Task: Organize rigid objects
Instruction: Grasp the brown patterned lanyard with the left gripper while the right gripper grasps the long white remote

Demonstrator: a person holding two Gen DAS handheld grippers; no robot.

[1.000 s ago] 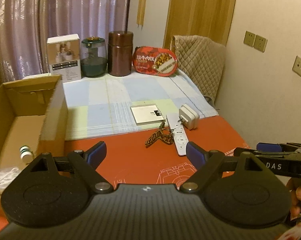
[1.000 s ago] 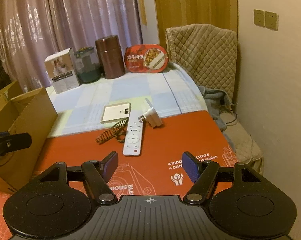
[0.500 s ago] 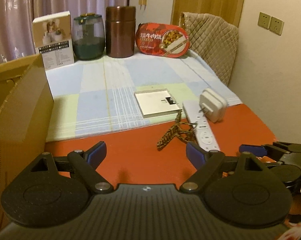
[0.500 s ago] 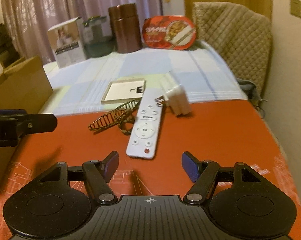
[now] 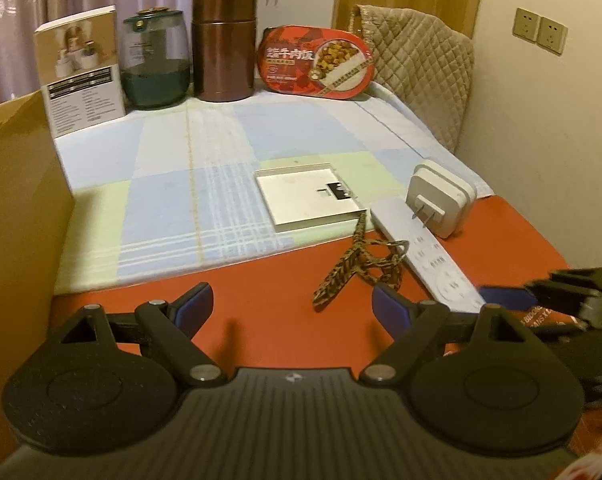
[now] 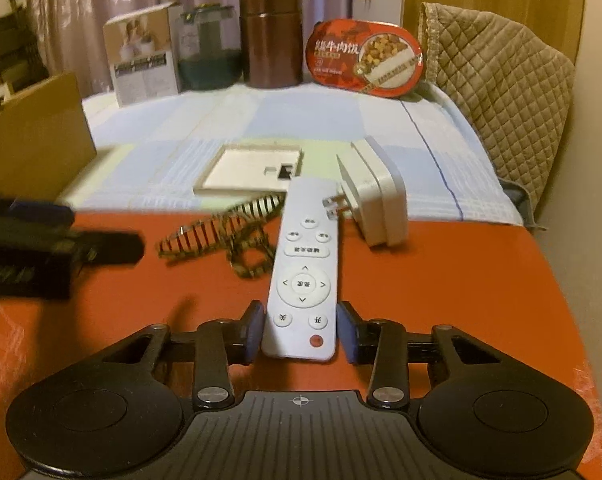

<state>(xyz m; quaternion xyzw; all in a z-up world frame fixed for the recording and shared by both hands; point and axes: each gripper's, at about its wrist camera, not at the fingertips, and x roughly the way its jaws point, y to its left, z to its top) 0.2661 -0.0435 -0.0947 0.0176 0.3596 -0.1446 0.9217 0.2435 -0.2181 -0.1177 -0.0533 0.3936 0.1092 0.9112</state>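
Note:
A white remote (image 6: 304, 276) lies on the red mat; it also shows in the left wrist view (image 5: 427, 256). My right gripper (image 6: 299, 334) has its jaws on either side of the remote's near end, narrowed close to its edges, with thin gaps still showing. My left gripper (image 5: 292, 307) is open and empty above the red mat, left of the remote. A white plug adapter (image 6: 375, 196), a patterned lanyard (image 6: 225, 236) and a flat white box (image 6: 255, 168) lie just beyond.
A cardboard box (image 5: 17, 216) stands at the left. At the back are a product carton (image 5: 81, 68), a glass jar (image 5: 155, 66), a brown canister (image 5: 224, 46) and a red food tray (image 5: 317, 62). A quilted chair back (image 6: 497, 76) is at the right.
My right gripper moved forward and its jaws narrowed around the remote's near end. My left gripper swung right, away from the cardboard box, and stayed open.

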